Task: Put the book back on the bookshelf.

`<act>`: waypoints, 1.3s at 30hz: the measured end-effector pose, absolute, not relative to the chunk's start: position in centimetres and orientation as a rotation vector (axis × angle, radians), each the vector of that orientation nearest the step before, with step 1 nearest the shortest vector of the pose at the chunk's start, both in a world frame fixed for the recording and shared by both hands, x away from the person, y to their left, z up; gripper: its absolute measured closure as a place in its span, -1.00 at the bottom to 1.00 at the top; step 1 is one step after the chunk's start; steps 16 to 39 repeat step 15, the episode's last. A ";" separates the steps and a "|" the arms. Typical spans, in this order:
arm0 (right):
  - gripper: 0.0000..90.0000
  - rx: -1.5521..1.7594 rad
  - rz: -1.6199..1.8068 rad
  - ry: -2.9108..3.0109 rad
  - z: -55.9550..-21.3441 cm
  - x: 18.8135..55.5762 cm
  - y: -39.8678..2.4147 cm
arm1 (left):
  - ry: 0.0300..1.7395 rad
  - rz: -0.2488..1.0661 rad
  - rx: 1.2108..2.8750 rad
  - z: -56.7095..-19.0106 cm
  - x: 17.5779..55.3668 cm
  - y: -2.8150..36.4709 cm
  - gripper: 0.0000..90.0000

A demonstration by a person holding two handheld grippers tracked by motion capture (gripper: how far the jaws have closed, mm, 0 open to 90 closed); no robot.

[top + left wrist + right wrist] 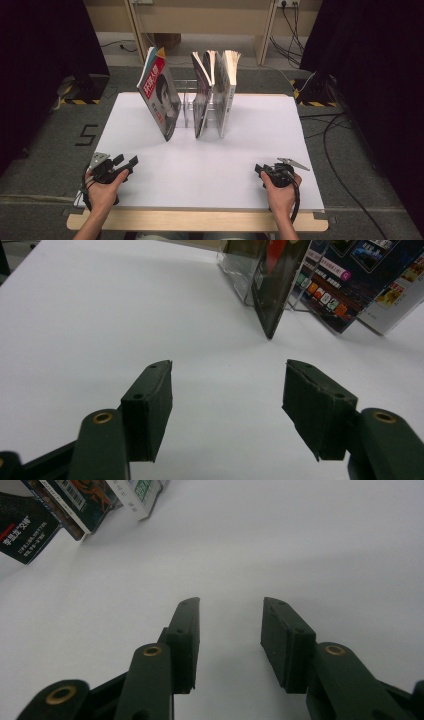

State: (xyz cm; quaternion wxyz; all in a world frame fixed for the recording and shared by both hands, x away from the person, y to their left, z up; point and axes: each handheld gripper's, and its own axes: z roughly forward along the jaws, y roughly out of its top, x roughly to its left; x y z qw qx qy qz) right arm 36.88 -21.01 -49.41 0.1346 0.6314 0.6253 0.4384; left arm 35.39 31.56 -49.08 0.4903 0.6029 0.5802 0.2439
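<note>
Several books stand in a clear rack (186, 102) at the back middle of the white table (210, 165). The leftmost book (160, 92), with a red and dark cover, leans left; its lower corner (272, 300) rests on the table ahead of my left gripper. Two more books (215, 90) stand upright beside it. My left gripper (126, 162) sits low at the front left, open and empty (227, 390). At the front right my right gripper (260, 172) is open with nothing between its fingers (230, 630); the book bottoms (60, 510) lie off to its upper left.
The white sheet lies on a wooden tabletop (200, 220). Dark curtains flank both sides. Cables (340, 150) trail on the floor at the right. Bare white surface stretches between the grippers and the books.
</note>
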 end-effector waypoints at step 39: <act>0.32 1.802 1.265 1.817 -49.1 36.9 -20.9 | 1.409 0.594 1.435 -49.3 35.0 32.4 -0.20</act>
